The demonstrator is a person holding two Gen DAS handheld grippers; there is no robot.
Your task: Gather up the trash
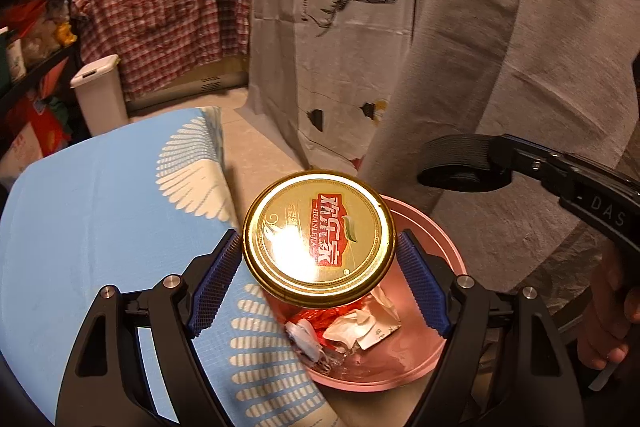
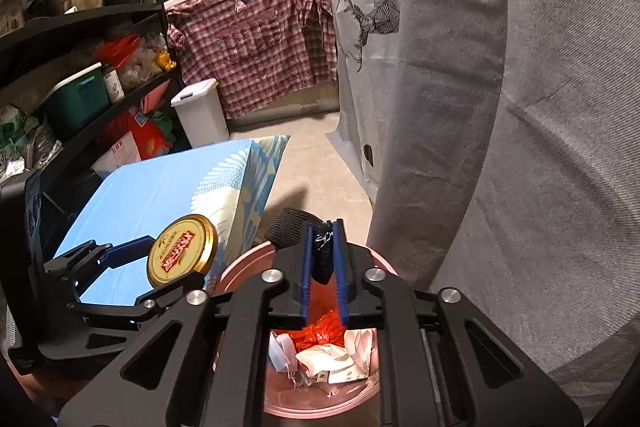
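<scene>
My left gripper (image 1: 319, 251) is shut on a gold jar lid (image 1: 319, 235) with a red label and holds it above the left rim of the pink trash bin (image 1: 436, 227). The lid also shows in the right wrist view (image 2: 182, 249). My right gripper (image 2: 322, 247) is shut on a black ribbed cap (image 2: 294, 223) and holds it over the bin (image 2: 240, 263). The cap shows in the left wrist view (image 1: 460, 163). Crumpled white paper (image 2: 328, 359) and red plastic (image 2: 320, 327) lie in the bin.
A table with a light blue cloth (image 1: 100, 227) stands left of the bin. A white lidded bin (image 2: 200, 111) stands on the floor behind it. Black shelves (image 2: 80, 27) full of goods are at left. Grey fabric (image 2: 520, 107) hangs close at right.
</scene>
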